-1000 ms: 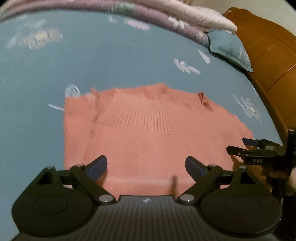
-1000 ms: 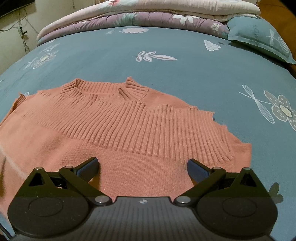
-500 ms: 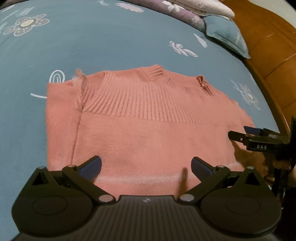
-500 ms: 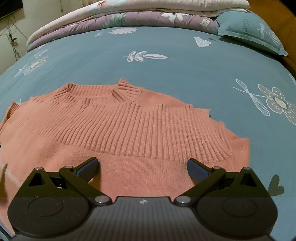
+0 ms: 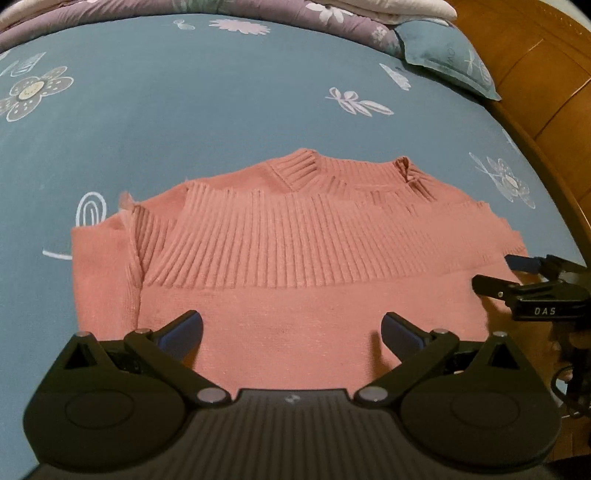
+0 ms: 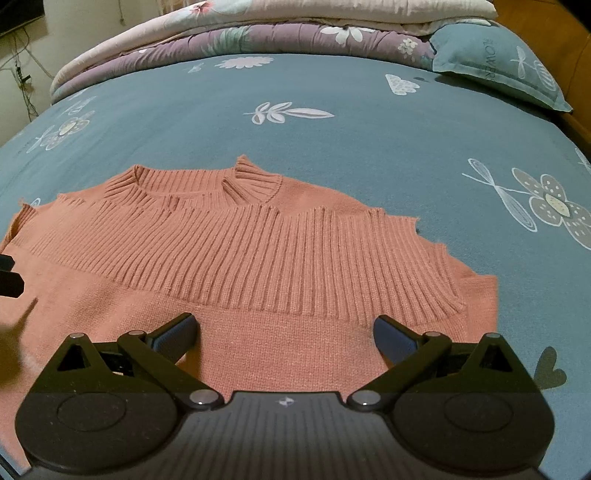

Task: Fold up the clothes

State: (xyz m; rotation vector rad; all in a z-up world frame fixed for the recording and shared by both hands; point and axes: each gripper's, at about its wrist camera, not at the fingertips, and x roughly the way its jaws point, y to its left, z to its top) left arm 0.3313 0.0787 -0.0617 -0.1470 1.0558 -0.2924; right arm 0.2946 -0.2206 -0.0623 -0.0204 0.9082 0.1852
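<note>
A salmon-pink knitted sweater point(image 5: 295, 258) lies flat on the blue sheet, ribbed collar pointing away from me, with its sides folded in. My left gripper point(image 5: 291, 328) hovers over the plain lower part of the sweater point(image 6: 258, 258), jaws wide open with nothing between them. My right gripper point(image 6: 286, 330) hangs over the same lower band further right, also open and empty. In the left wrist view the right gripper point(image 5: 498, 275) shows at the sweater's right edge. The sweater's bottom hem is hidden behind both gripper bodies.
The blue floral bed sheet point(image 6: 369, 147) surrounds the sweater. Folded quilts point(image 6: 258, 33) are stacked at the far end beside a blue pillow point(image 6: 491, 66). A wooden bed frame point(image 5: 546, 92) runs along the right side.
The left wrist view has shifted and come closer to the sweater, and the left jaws stand a little wider. The right wrist view is nearly unchanged.
</note>
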